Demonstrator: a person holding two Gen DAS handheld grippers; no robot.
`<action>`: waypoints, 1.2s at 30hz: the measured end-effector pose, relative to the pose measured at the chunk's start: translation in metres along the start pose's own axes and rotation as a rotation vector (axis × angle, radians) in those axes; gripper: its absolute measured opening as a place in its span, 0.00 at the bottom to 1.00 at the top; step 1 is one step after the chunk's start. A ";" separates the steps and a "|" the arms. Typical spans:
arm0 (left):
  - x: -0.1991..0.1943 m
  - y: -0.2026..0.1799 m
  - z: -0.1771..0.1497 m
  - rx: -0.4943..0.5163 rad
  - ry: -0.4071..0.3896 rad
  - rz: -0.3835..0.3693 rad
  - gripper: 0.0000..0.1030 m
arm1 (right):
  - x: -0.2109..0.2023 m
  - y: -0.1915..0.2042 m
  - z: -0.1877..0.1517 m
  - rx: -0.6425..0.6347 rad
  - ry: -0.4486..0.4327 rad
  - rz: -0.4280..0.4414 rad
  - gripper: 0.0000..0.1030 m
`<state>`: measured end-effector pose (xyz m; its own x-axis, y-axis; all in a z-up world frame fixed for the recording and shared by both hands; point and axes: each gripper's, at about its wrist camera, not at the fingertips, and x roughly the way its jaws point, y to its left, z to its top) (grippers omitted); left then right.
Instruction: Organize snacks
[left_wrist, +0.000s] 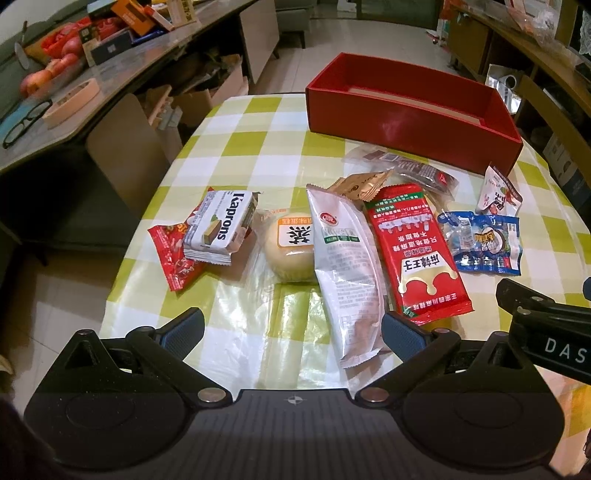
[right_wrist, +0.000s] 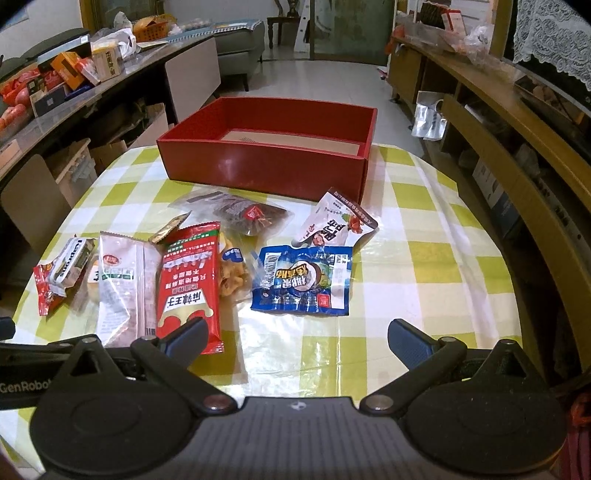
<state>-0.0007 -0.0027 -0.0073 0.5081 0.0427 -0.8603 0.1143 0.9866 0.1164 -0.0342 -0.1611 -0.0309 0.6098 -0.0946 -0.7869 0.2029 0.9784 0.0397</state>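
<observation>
Both tools spread wide, empty; silver packet (left_wrist: 345, 273) lengthwise toward red box (left_wrist: 406, 125).

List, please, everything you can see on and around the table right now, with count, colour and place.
Box: one, red, empty, far end of table.
Tablecloth: one, green and white check, covers table.
Wafer pack: one, white, far left, lying on a red packet.
Bun: one, pale, in clear wrap, right of the wafers.
Silver pack: one, long, centre, overlapping the bun.
Long red pack: one, right of the silver pack.
Gold sachet: one, behind those two.
Dark packet: one, clear wrap, in front of the box.
Blue pack: one, right of centre.
White pouch: one, behind the blue pack.
Side counters: cluttered, left and right.
Left gripper: black, blue pads, open.
Right gripper: same, open.
</observation>
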 end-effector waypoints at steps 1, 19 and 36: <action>0.000 0.000 0.000 0.002 0.000 0.001 1.00 | 0.000 0.000 0.000 0.000 0.001 0.000 1.00; -0.001 -0.001 -0.001 0.006 -0.007 0.003 1.00 | 0.003 0.000 -0.001 -0.003 0.011 -0.004 1.00; -0.004 -0.002 -0.002 0.028 -0.019 0.003 1.00 | 0.006 0.002 -0.002 -0.014 0.024 -0.009 1.00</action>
<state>-0.0043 -0.0046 -0.0049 0.5244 0.0426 -0.8504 0.1362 0.9817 0.1331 -0.0314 -0.1592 -0.0363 0.5896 -0.0989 -0.8016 0.1976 0.9800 0.0245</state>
